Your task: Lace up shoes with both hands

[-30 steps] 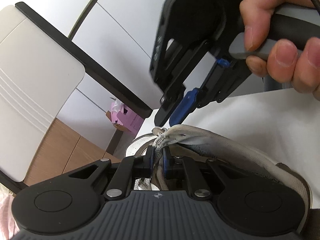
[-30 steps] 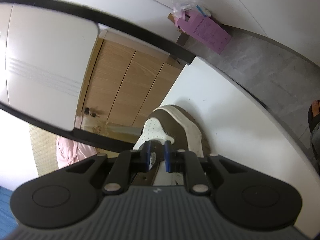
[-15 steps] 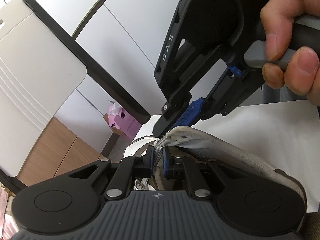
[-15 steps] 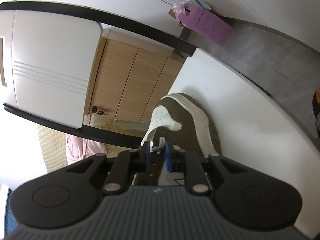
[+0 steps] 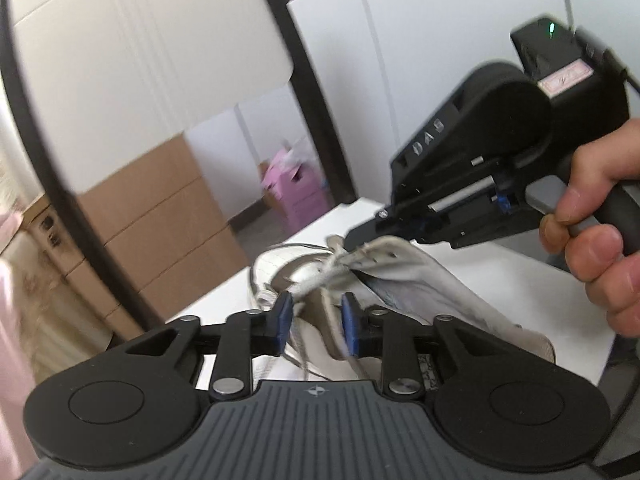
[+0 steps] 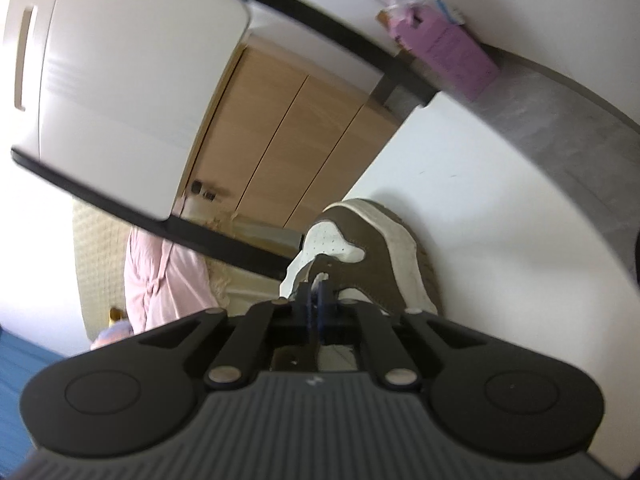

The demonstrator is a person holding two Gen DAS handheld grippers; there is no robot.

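Pink box (image 5: pixel 294 188) mid-frame, contents unclear. Left gripper (image 5: pixel 316 322) just opening, lace (image 5: pixel 320 280) loose between. Right gripper (image 6: pixel 315 300) pinching lace; hand (image 5: pixel 596 248) only in left view.

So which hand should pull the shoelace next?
Probably the right gripper: its fingers have just closed on the shoelace at the shoe. The left gripper has just been opening, lace loose between its fingers.
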